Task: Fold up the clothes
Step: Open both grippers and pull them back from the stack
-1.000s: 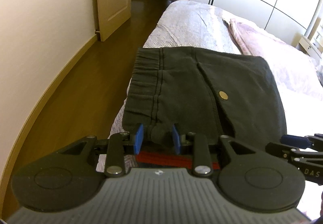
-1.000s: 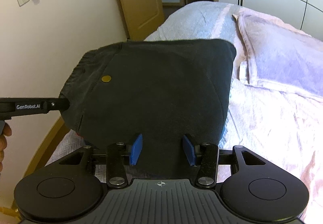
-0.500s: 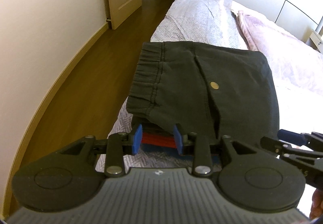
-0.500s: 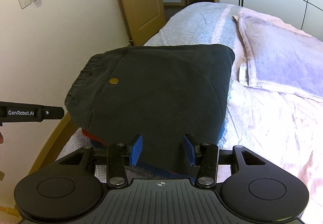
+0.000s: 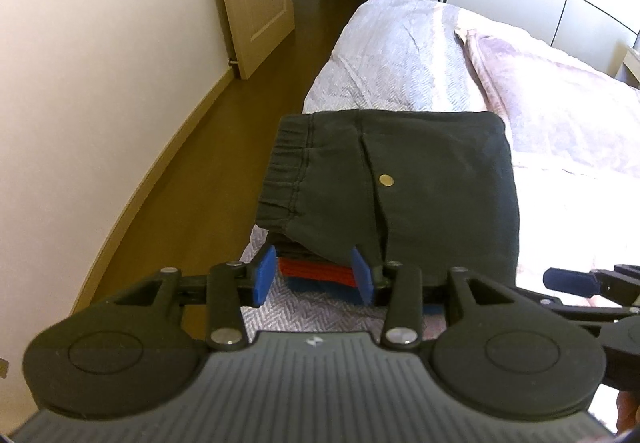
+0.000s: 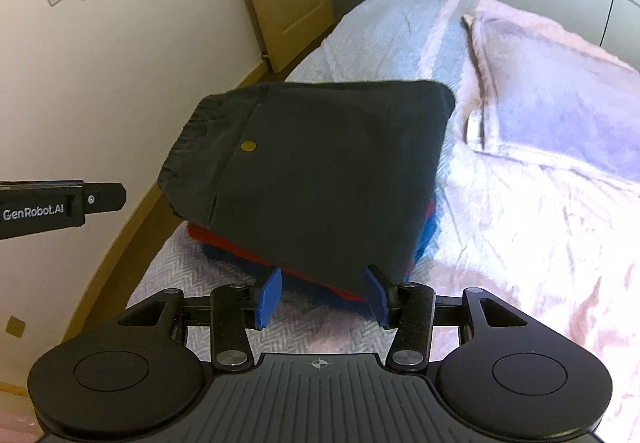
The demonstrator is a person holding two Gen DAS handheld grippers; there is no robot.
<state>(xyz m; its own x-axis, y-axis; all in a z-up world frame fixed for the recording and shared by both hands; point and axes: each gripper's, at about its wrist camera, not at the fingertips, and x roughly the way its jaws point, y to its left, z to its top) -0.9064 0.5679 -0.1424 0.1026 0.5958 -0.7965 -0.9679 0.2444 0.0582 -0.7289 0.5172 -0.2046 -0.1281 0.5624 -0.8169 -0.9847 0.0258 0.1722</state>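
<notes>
Resting folded on a stack at the near corner of the bed [image 5: 400, 43], a pair of dark shorts [image 5: 400, 183] lies flat and squared, its elastic waistband toward the wall. Beneath it sit a red garment [image 6: 224, 243] and a blue garment [image 6: 426, 231], both already folded. The left gripper [image 5: 314, 273] has just been opening; its jaws stand spread, nothing between them, just short of the shorts' near corner. The right gripper [image 6: 322, 295] hovers with jaws spread and empty before the stack. This piece looks finished; no unfolded clothing shows. Only the right wrist view reveals the blue layer along the stack's far side; the left shows the waistband's stitching and pocket flap plainly.
</notes>
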